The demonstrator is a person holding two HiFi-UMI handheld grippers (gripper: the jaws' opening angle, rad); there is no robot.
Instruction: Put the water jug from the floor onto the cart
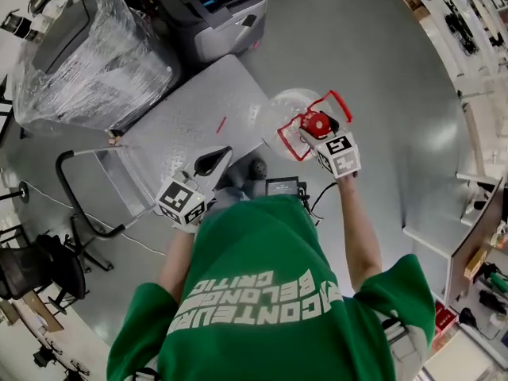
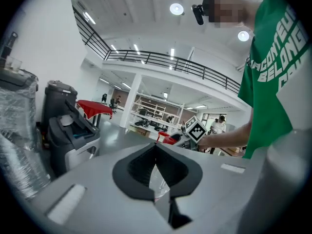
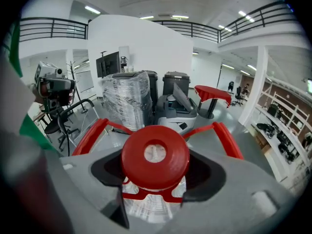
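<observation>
Water jug (image 1: pixel 286 108) beside cart (image 1: pixel 186 125) edge

A glossy grey floor (image 1: pixel 357 46) lies under round white ceiling lights (image 2: pixel 176 8). A black-railed mezzanine balcony (image 2: pixel 161 60) runs along the white walls (image 3: pixel 146 38), above a white column (image 2: pixel 132 99). A plastic-wrapped grey cabinet (image 1: pixel 87 54) stands beside a grey office printer (image 1: pixel 214 10). A red-draped table (image 3: pixel 213 94) sits farther off, and a black swivel chair (image 1: pixel 40 268) stands apart.
</observation>
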